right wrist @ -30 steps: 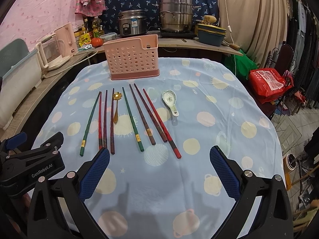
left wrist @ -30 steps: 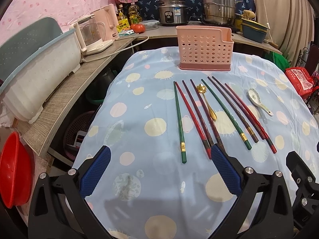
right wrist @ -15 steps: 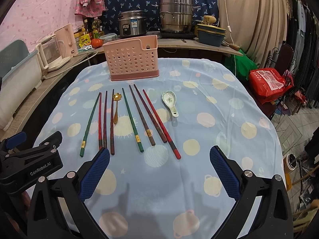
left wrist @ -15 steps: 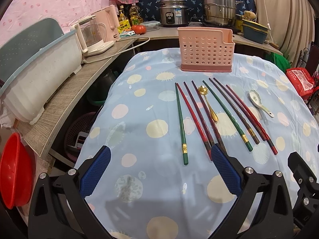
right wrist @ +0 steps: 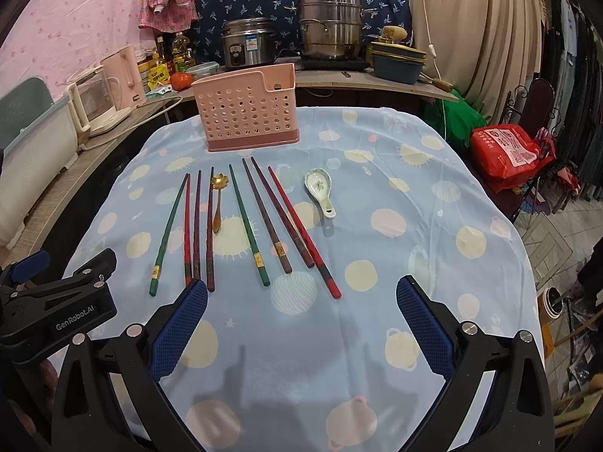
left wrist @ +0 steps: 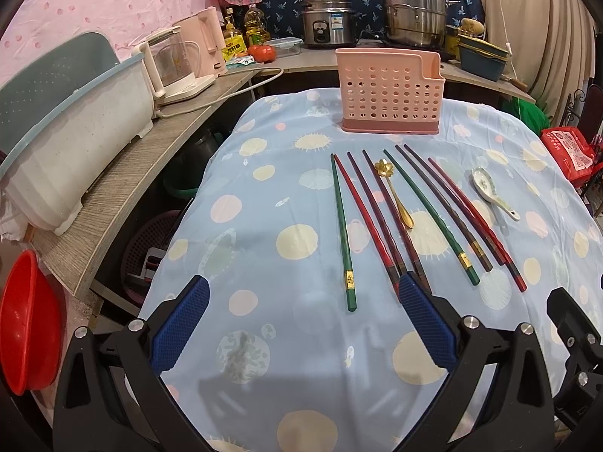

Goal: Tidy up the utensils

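Several chopsticks, green [left wrist: 342, 231], red and dark brown, lie side by side on the blue spotted tablecloth [left wrist: 264, 196], also seen in the right wrist view [right wrist: 245, 226]. A gold spoon [left wrist: 395, 196] lies among them and a white ceramic spoon [left wrist: 490, 192] to their right. A pink perforated utensil holder [left wrist: 390, 92] stands upright at the far side, also in the right wrist view [right wrist: 247, 113]. My left gripper [left wrist: 301, 324] is open and empty, above the cloth near the chopsticks' near ends. My right gripper [right wrist: 301, 324] is open and empty, right of the left one.
A wooden counter [left wrist: 124, 184] runs along the left with a white tub [left wrist: 71, 139] and a kettle [left wrist: 181, 64]. A rice cooker [left wrist: 328, 20] and steel pot [left wrist: 412, 11] stand behind. A red bowl [left wrist: 26, 324] sits low left. A red bag [right wrist: 508, 150] sits right.
Both grippers have shifted slightly; the view of the table has barely moved. Nothing was picked up and the utensils lie as before.
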Motion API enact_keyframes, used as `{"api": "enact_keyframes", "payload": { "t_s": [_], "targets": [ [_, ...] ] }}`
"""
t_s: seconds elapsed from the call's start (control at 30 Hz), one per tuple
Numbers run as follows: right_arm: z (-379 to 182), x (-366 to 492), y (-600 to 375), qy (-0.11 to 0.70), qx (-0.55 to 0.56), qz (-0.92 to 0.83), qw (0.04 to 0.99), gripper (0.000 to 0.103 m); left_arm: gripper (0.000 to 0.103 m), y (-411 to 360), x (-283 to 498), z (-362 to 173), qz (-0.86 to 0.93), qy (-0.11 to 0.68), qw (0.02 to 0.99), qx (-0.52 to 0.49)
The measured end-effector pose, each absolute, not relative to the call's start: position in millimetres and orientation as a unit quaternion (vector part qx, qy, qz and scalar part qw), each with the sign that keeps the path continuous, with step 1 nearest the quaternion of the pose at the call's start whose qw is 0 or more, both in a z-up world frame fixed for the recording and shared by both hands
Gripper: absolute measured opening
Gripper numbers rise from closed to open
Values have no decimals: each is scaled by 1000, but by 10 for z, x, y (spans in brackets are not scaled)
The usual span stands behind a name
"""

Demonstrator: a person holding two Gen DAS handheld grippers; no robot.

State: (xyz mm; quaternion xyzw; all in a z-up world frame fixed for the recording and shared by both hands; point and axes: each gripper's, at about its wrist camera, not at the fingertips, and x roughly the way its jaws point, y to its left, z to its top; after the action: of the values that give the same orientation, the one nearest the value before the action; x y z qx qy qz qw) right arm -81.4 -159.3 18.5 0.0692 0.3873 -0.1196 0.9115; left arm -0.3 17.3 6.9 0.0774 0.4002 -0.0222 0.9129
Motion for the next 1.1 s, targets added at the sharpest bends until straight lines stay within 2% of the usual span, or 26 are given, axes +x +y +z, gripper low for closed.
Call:
{"api": "enact_keyframes", "payload": {
  "t_s": [0.33,0.73,0.83,0.9,1.1],
  "targets": [
    [122,-792,-1674,393,76,-123,908,96,96,199,74,-24,-24,408,910,65],
    [-166,-677,-1961,420,94,-144,891,96,96,293,278,-408,-31,449,892,49],
    [-220,-644,-1994,424,98,-146,888,96,93,242,328,-482,-38,455,888,55],
    [-249,-622,-2006,426,99,-145,887,96,84,215,383,-551,-44,463,884,55],
    [-332,-529,-2017,436,101,-141,883,96,68,170,521,-708,-57,478,875,54]
  ]
}}
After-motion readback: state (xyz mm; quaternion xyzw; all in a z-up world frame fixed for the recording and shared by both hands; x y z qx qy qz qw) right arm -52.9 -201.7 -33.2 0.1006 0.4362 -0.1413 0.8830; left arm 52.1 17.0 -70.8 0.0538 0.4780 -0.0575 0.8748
